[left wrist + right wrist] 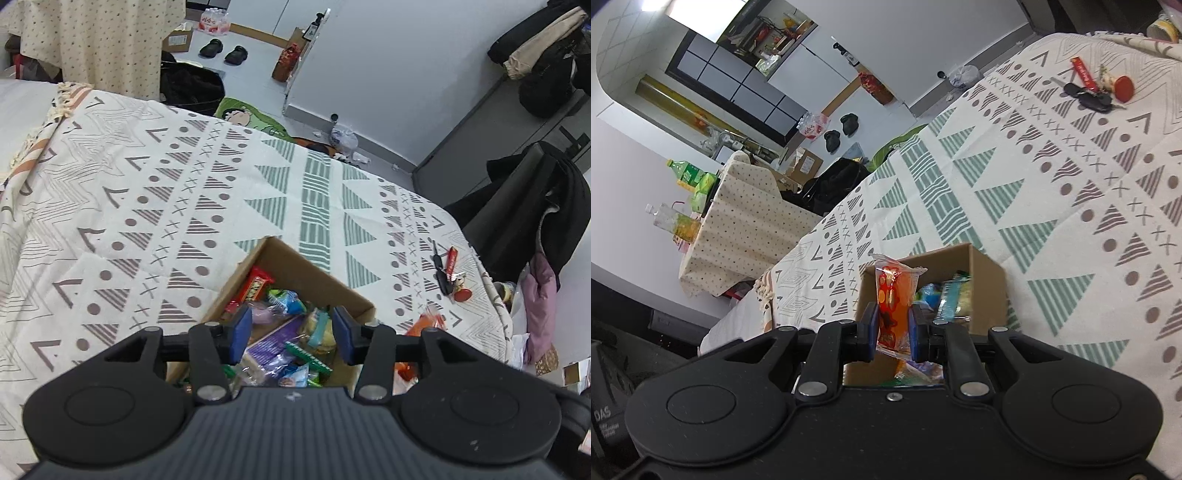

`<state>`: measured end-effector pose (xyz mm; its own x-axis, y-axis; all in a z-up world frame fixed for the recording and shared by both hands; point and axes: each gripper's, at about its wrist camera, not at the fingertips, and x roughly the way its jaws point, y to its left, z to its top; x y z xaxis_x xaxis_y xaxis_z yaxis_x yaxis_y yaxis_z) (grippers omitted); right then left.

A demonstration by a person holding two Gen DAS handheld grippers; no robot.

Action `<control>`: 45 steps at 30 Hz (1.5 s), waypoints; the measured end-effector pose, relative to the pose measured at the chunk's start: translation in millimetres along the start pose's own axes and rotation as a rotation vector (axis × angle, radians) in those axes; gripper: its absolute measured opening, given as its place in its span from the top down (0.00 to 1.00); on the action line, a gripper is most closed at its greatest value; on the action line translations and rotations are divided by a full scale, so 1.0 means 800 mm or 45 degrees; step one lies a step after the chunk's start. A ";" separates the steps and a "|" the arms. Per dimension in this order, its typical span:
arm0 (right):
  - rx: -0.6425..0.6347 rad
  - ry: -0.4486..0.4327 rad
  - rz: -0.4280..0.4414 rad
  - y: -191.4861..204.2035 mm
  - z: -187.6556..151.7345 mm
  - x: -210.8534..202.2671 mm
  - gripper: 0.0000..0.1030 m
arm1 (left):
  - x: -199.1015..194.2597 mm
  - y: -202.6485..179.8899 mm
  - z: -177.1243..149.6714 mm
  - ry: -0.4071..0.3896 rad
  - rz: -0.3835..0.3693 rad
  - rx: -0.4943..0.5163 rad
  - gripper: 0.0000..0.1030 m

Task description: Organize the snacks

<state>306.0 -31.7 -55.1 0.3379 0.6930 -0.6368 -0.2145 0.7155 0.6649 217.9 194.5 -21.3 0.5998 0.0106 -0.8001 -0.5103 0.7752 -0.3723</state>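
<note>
The right gripper (893,328) is clamped on an orange snack packet (894,295), held upright just above the near edge of the cardboard box (988,273) on the patterned cloth (1071,206). The left gripper (291,334) hangs over the same box with its jaws spread and nothing between them. To finish well, carry the packet fully over the opening — past the rim — then lower it into a gap among the wrappers before letting go, so it cannot tip out.
</note>
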 end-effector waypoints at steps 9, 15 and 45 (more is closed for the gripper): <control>-0.008 0.023 0.028 0.024 0.001 0.027 0.77 | -0.012 0.025 0.000 0.020 0.052 -0.007 0.38; 0.005 0.025 0.027 0.019 -0.001 0.024 0.66 | -0.023 0.027 -0.004 -0.005 0.068 0.007 0.23; -0.212 -0.229 -0.162 -0.029 -0.041 -0.145 0.04 | -0.073 -0.034 -0.088 -0.046 0.033 0.176 0.05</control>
<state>241.7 -125.8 -9.4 0.5262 0.5806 -0.6213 -0.3029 0.8107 0.5011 153.2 128.2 2.6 0.6107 0.0522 -0.7901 -0.4374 0.8540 -0.2816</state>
